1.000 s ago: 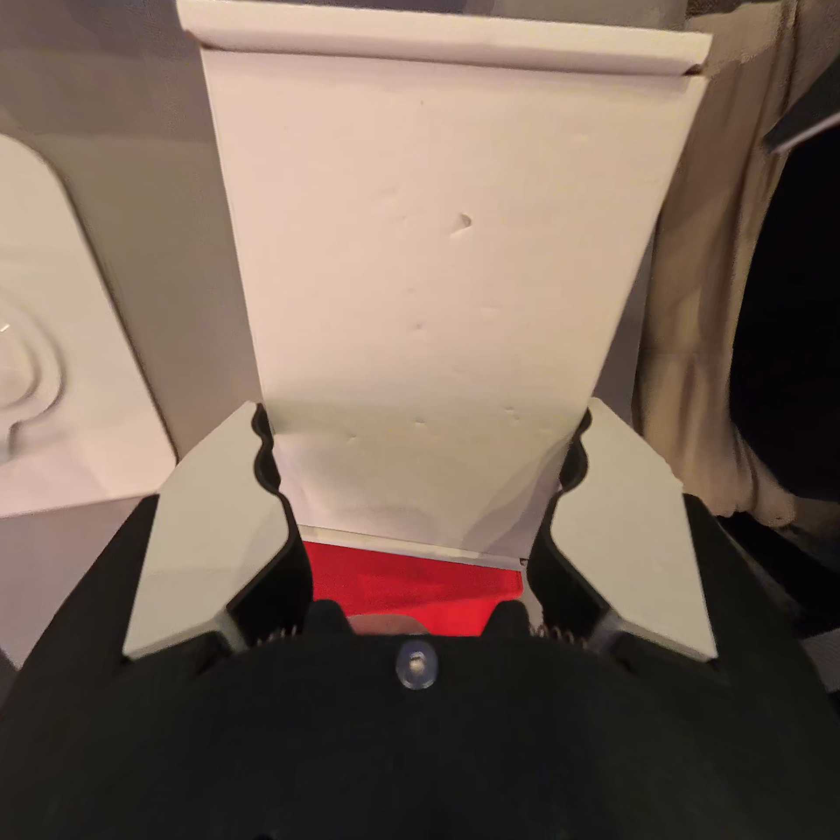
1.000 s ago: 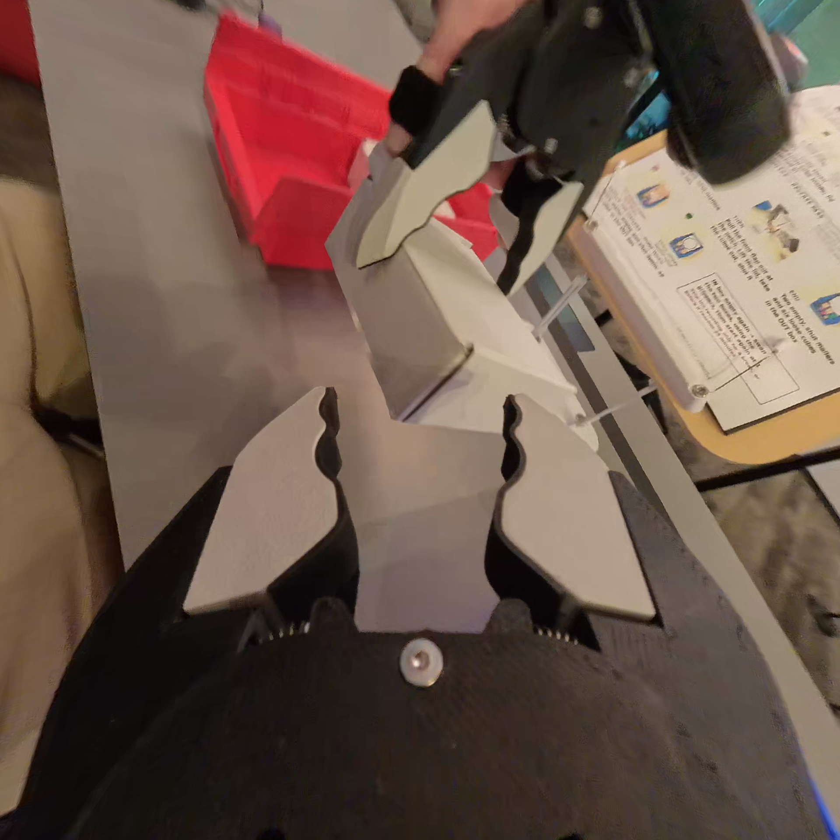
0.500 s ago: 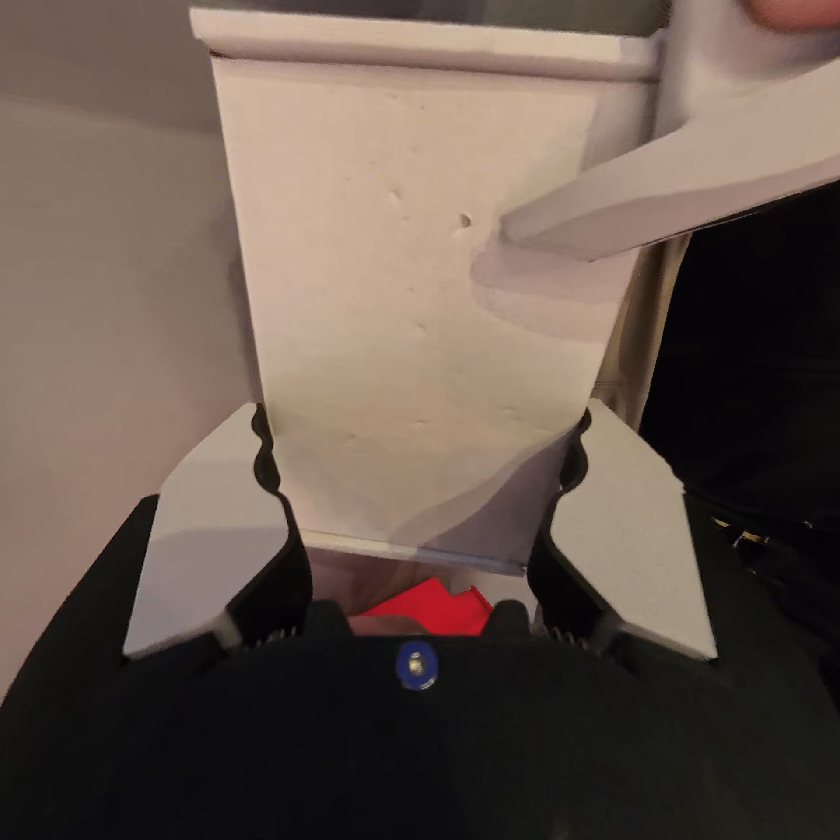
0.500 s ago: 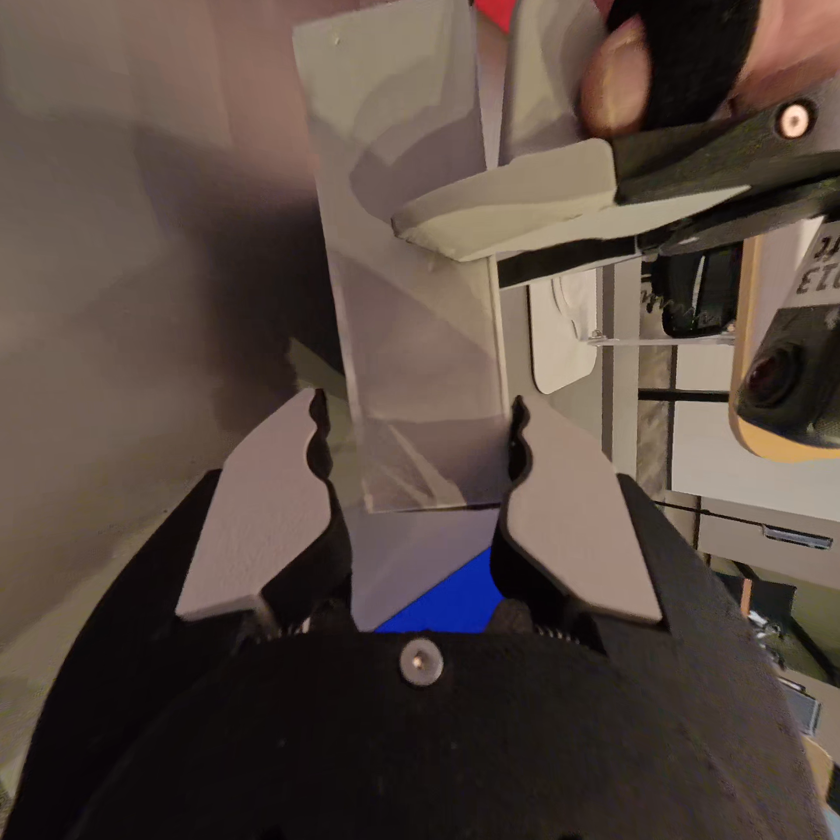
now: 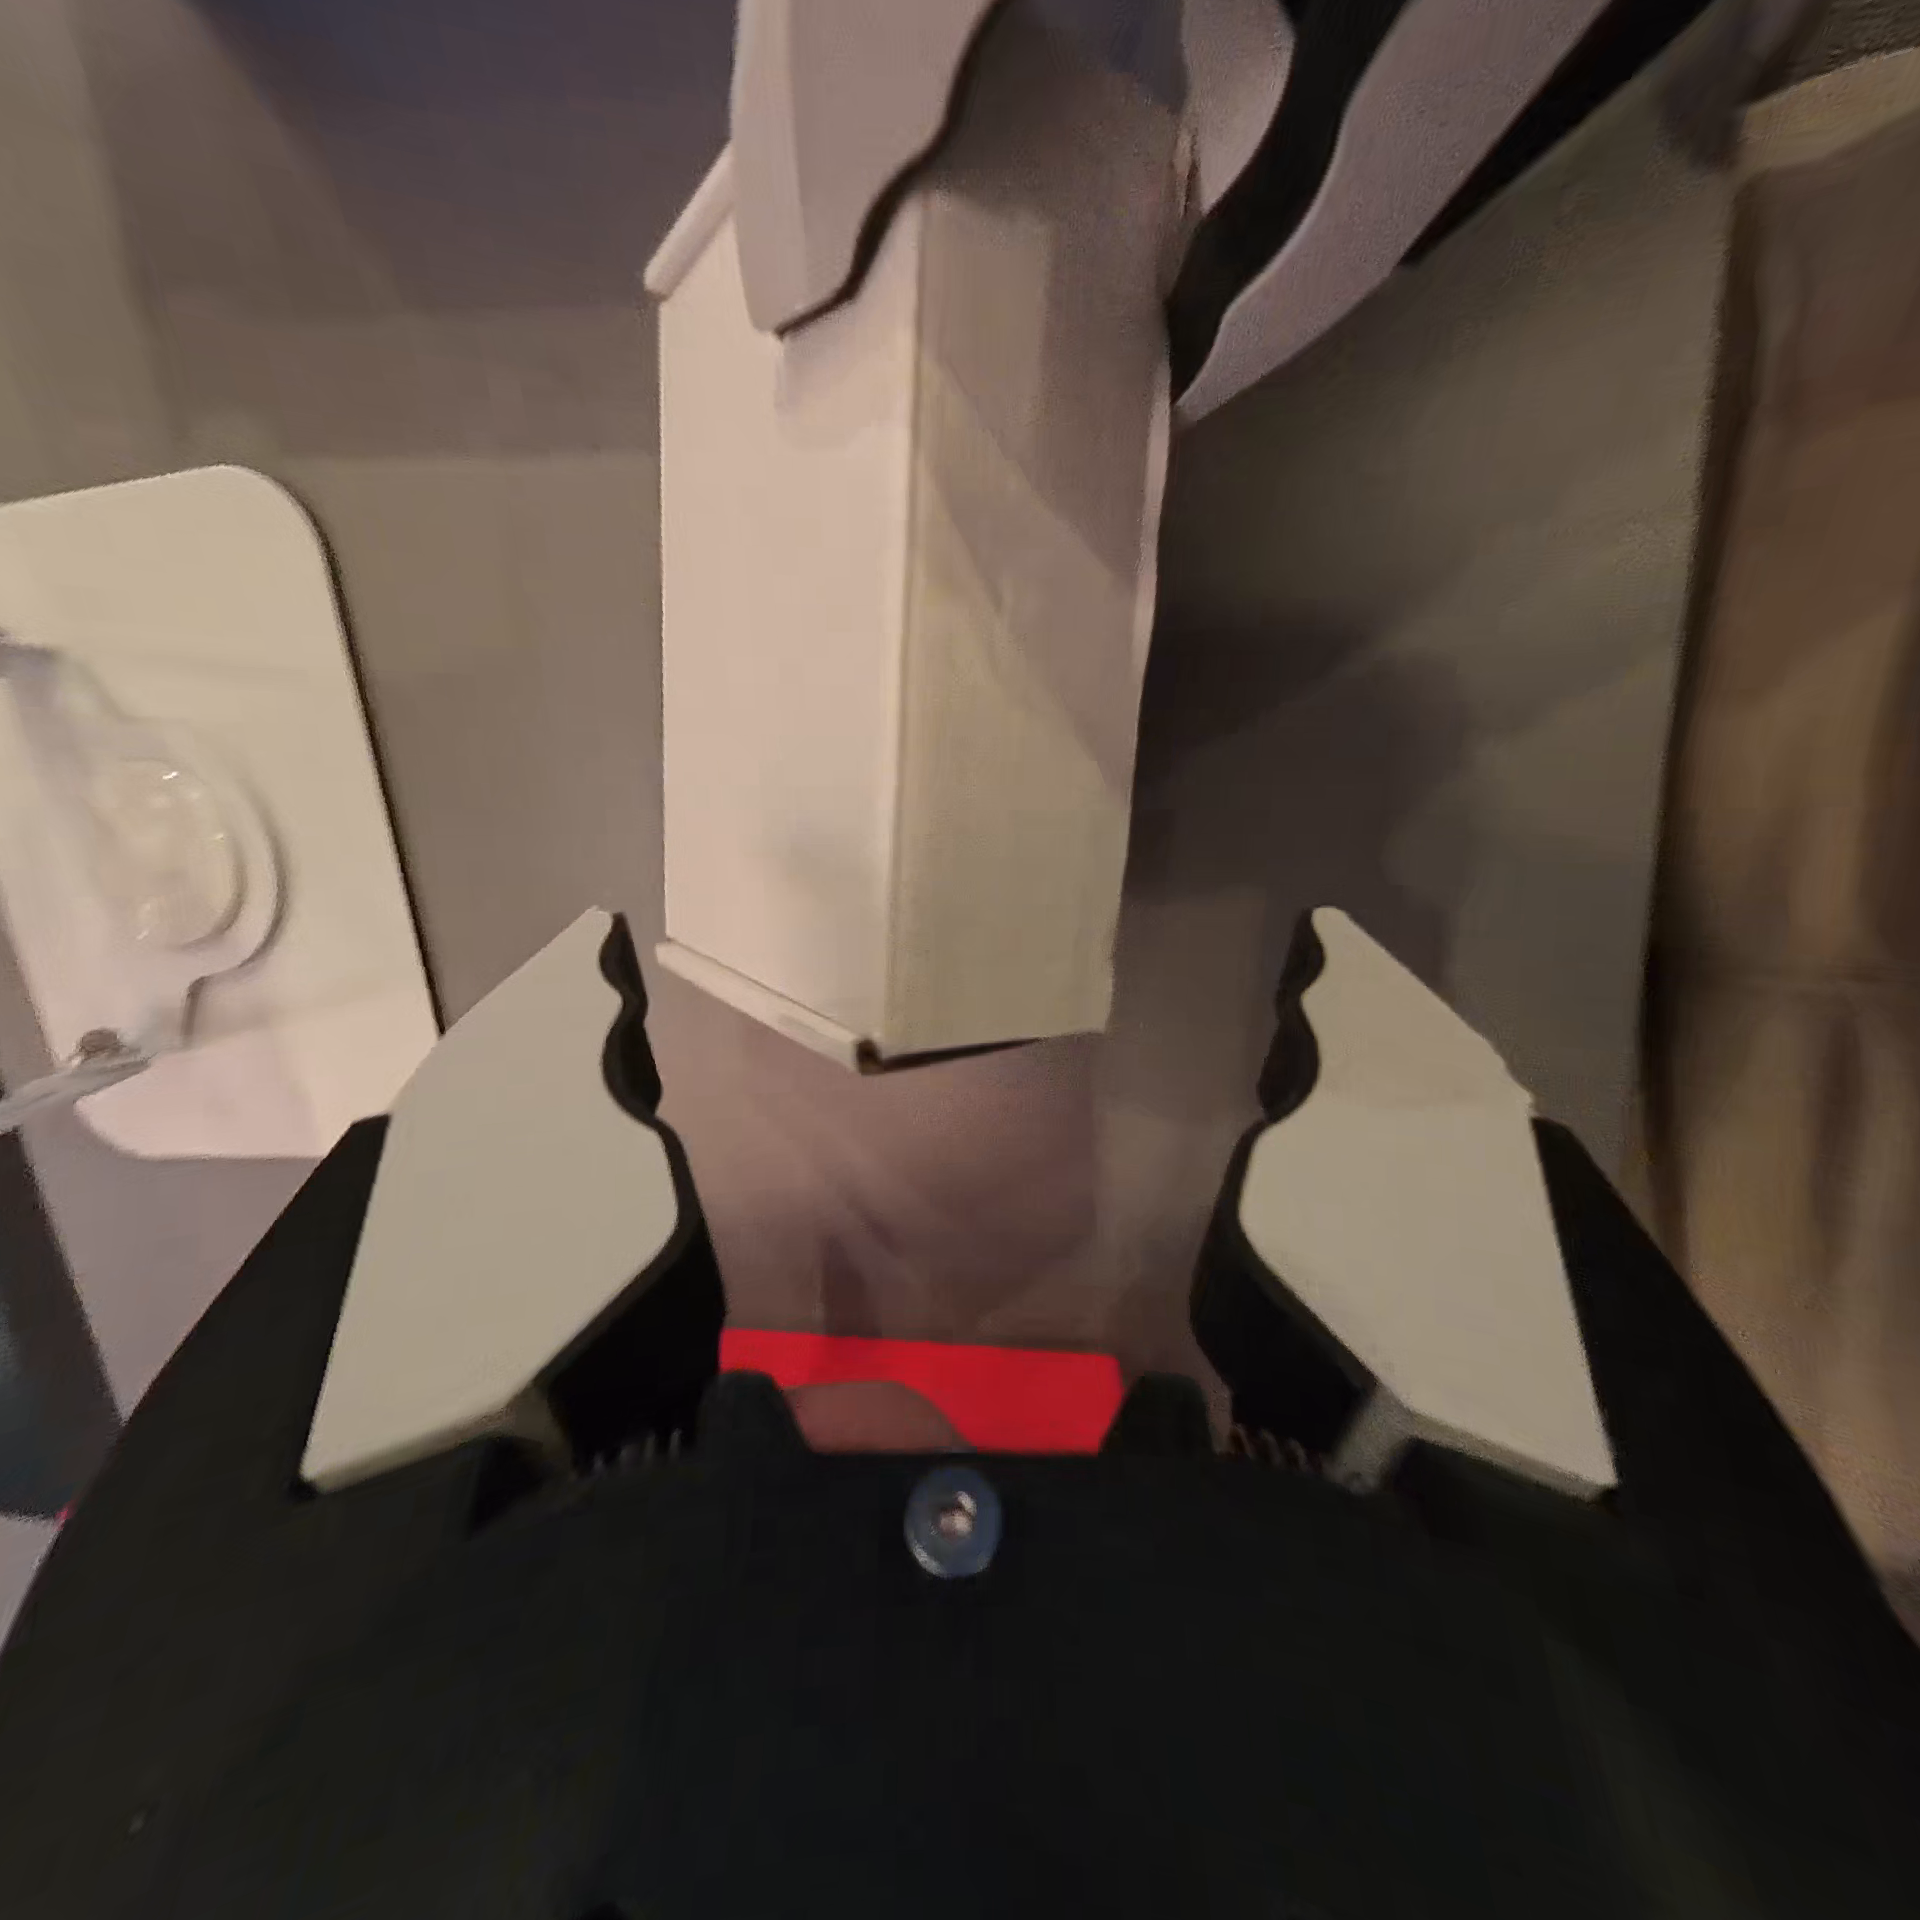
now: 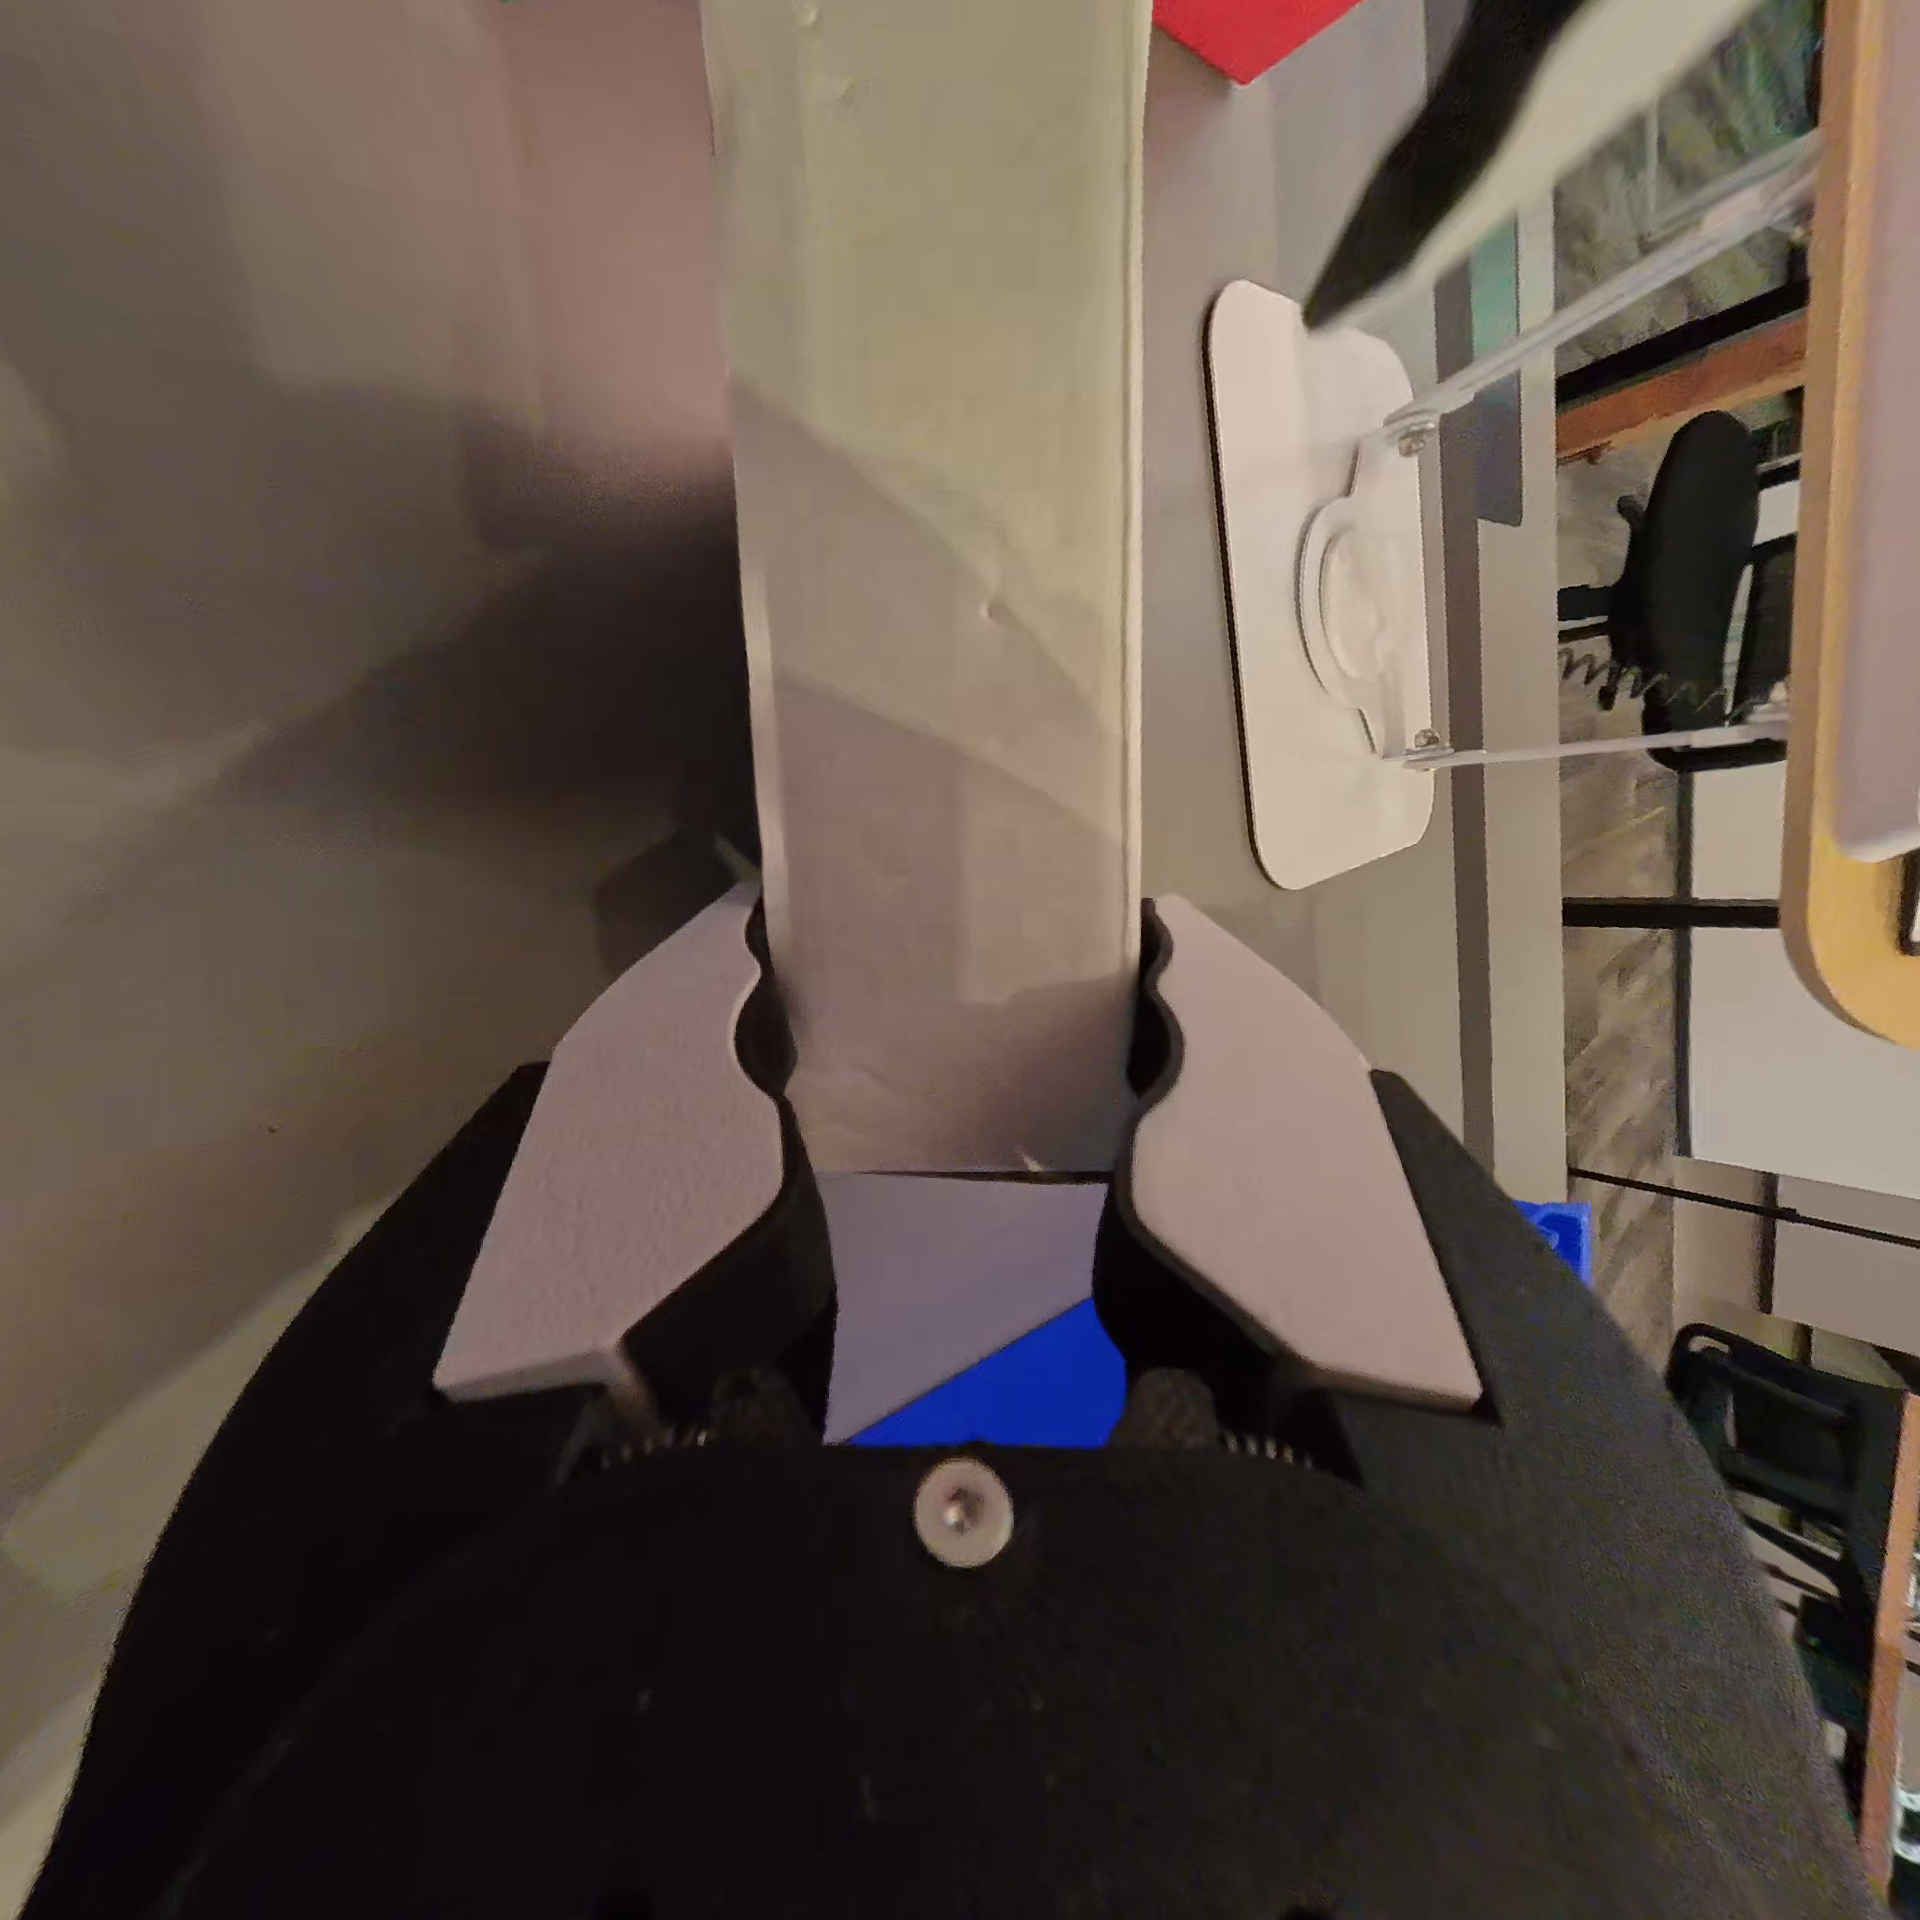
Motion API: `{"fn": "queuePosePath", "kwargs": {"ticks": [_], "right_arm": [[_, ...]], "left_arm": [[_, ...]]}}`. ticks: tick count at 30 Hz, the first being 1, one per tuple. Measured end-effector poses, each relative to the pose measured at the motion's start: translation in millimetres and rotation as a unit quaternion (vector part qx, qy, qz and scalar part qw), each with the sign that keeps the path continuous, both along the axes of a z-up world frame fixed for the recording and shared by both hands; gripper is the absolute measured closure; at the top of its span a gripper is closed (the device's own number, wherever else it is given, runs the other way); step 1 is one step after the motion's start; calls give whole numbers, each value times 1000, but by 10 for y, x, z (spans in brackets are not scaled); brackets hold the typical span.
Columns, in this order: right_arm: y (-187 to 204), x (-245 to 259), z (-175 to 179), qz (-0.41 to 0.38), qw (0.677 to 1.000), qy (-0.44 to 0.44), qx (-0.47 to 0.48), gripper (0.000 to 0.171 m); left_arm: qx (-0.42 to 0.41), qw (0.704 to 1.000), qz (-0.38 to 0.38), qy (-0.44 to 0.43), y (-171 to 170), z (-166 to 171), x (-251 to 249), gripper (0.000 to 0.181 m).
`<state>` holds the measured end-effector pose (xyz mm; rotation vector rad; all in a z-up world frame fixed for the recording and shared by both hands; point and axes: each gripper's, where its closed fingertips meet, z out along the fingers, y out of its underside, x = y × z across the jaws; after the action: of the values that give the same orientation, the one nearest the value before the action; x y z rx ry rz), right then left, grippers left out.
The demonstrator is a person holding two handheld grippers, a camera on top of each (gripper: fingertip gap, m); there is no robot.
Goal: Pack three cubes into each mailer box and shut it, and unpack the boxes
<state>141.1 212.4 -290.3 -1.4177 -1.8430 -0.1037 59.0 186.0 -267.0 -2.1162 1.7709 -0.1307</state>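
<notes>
A white mailer box (image 5: pixel 883 675), shut, hangs above the grey table (image 5: pixel 1351 727). My right gripper (image 6: pixel 953 899) is shut on its narrow sides at one end, and the box (image 6: pixel 935 468) runs away from it. In the left wrist view the right gripper (image 5: pixel 1039 208) clamps the box's far end. My left gripper (image 5: pixel 961 925) is open and empty, with the box's near end just ahead of its fingertips and not touching them. No cubes are in view.
A red bin (image 5: pixel 914 1392) shows under the left gripper and at the top of the right wrist view (image 6: pixel 1236 31). A blue bin (image 6: pixel 1008 1392) lies under the right gripper. A white pad with a clear stand (image 6: pixel 1320 623) sits near the table edge. Beige cloth (image 5: pixel 1818 831) hangs at the right. My right fingertips sit around 10 cm from my left ones.
My left gripper has let go of the box, opened and drawn back. My right gripper has closed on the box's other end and now carries it alone.
</notes>
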Motion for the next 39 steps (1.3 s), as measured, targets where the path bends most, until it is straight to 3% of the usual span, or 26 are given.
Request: {"fn": "queuePosePath", "kwargs": {"ticks": [1,7,11,24,32,39], "right_arm": [[5,7,-1,1,1000,-1,-2,109],[14,51,-3,4,999,-37,-13,109],[36,60,5,13,999,-40,-28,109],[-13,-32,252,26,999,2,-29,109],[-26,-93,364,44,996,8,80,114],[-66,-61,326,40,999,16,17,116]], "left_arm": [[22,1000,16,-5,-22,-52,-14,68],[140,984,108,22,55,-442,-197,86],[227,964,140,10,211,-399,-210,110],[157,977,143,10,171,-374,-298,112],[132,981,141,9,161,-370,-331,113],[130,983,129,23,154,-365,-326,113]]}}
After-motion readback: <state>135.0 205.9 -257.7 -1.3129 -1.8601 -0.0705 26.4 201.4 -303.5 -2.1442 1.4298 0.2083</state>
